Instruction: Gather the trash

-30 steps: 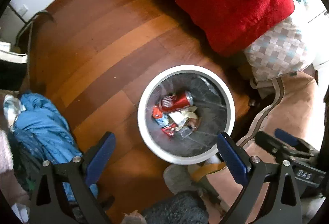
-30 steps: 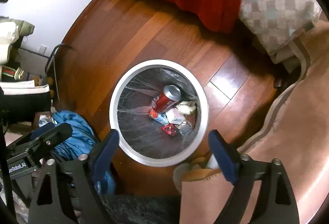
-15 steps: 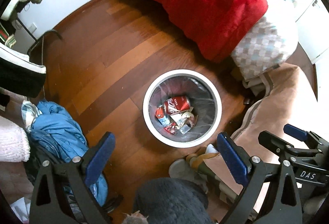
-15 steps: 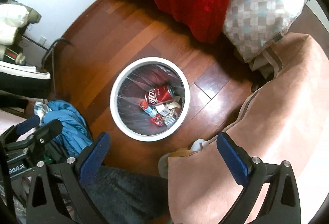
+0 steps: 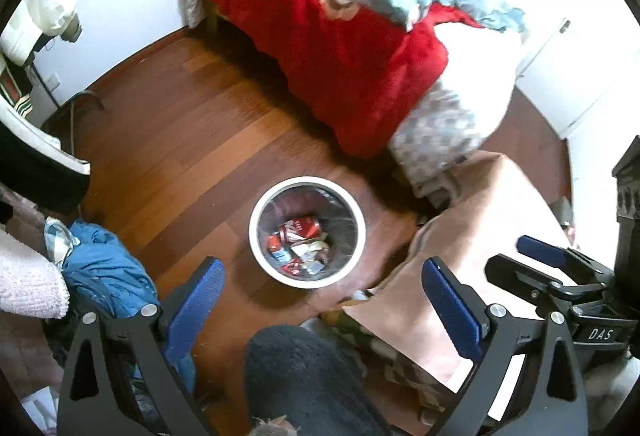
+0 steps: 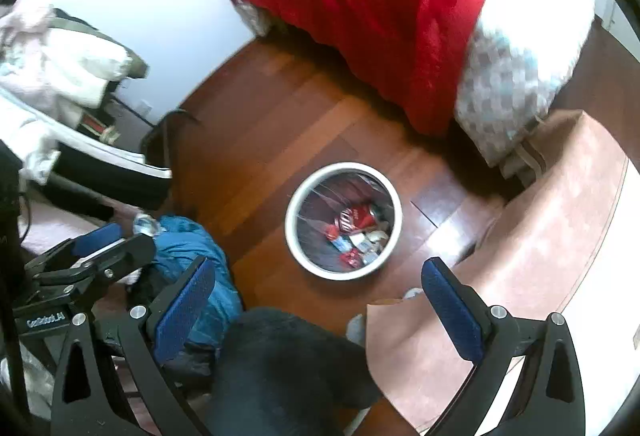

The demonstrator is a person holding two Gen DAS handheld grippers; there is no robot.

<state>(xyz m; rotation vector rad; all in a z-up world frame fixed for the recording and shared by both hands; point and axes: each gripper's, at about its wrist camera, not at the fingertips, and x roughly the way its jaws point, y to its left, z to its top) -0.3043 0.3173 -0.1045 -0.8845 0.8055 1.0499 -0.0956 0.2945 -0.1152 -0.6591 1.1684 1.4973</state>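
A round white trash bin (image 5: 256, 236) (image 6: 291, 232) with a clear liner stands on the wooden floor. Inside lie a red soda can (image 5: 300, 229) (image 6: 354, 217) and several crumpled wrappers (image 5: 304, 256) (image 6: 356, 248). My left gripper (image 5: 322, 300) is open and empty, well above the bin and nearer to me. My right gripper (image 6: 316, 300) is also open and empty, high above the floor with the bin just ahead of it. Each gripper shows at the edge of the other's view.
A bed with a red blanket (image 5: 340, 48) and a checkered cover (image 6: 508, 92) stands behind the bin. A pink-tan cloth surface (image 6: 540, 228) lies to the right. Blue clothing (image 5: 104, 272) is heaped on the left. A person's dark trouser leg (image 6: 280, 368) is below.
Both grippers have risen and pulled back from the bin, which now looks much smaller. More of the bed and room has come into view. Both stay open and empty.
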